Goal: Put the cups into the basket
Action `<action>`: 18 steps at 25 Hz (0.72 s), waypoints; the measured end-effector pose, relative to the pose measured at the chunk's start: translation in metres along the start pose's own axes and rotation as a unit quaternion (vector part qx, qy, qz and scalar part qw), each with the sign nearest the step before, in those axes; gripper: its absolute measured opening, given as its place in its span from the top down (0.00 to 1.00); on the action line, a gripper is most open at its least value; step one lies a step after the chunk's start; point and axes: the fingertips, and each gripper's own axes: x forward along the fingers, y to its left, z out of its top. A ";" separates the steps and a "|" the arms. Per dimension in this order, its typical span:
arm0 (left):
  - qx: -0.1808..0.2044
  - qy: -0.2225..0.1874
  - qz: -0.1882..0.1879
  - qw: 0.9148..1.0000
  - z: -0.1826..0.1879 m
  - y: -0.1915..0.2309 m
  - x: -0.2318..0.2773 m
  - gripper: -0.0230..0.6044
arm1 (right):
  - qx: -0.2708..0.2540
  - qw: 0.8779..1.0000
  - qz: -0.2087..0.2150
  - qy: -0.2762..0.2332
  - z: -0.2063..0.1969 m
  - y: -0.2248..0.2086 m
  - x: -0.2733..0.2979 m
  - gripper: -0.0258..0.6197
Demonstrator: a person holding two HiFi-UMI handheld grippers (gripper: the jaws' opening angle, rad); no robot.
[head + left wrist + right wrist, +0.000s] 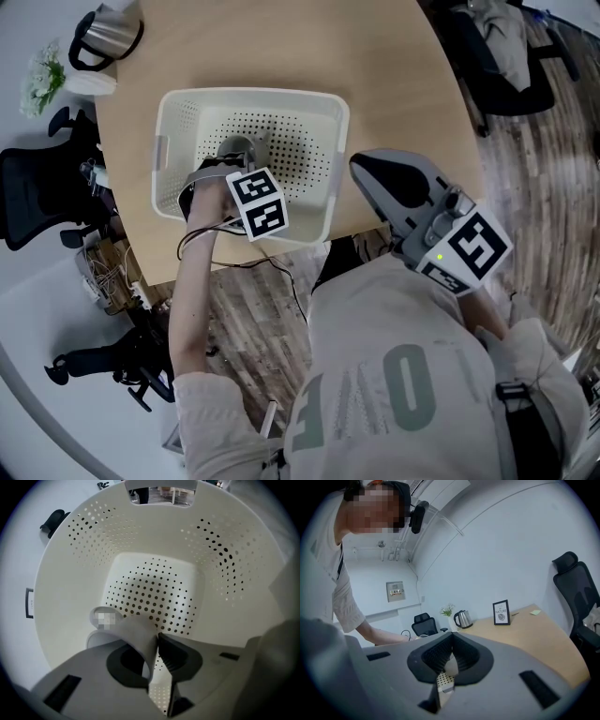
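A white perforated basket [333,141] stands on the wooden table [394,84]. My left gripper [230,164] reaches down inside it, shut on the wall of a grey cup [236,148]. In the left gripper view the cup [124,632] lies tilted between the jaws [157,644], just above the basket's dotted floor [154,588]. My right gripper [364,169] hovers to the right of the basket near the table's front edge. Its jaws are shut with nothing between them [451,641]. No other cup shows.
A kettle [108,33] and a small plant [42,75] sit at the table's far left corner. A framed picture [501,612] and a sticky note [535,612] are on the table. Office chairs [37,187] [511,56] stand around it. A cable [281,272] trails off the front edge.
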 end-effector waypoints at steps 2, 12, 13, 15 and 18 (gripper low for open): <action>-0.007 -0.002 0.008 1.000 -0.002 0.002 -0.005 0.85 | 0.001 1.000 0.002 -0.004 0.003 0.000 -0.001 0.96; -0.068 -0.019 0.075 0.995 -0.009 0.009 -0.066 0.85 | -0.013 0.999 0.043 -0.009 0.010 0.015 -0.003 0.96; -0.082 -0.029 0.085 0.993 -0.009 0.011 -0.076 0.85 | -0.015 0.999 0.048 -0.010 0.011 0.018 -0.001 0.96; -0.111 -0.066 0.112 0.985 -0.007 0.015 -0.101 0.85 | -0.019 0.998 0.059 -0.012 0.012 0.025 0.002 0.96; -0.160 -0.145 0.171 0.961 -0.002 0.022 -0.152 0.85 | -0.034 0.996 0.076 -0.012 0.013 0.035 0.007 0.96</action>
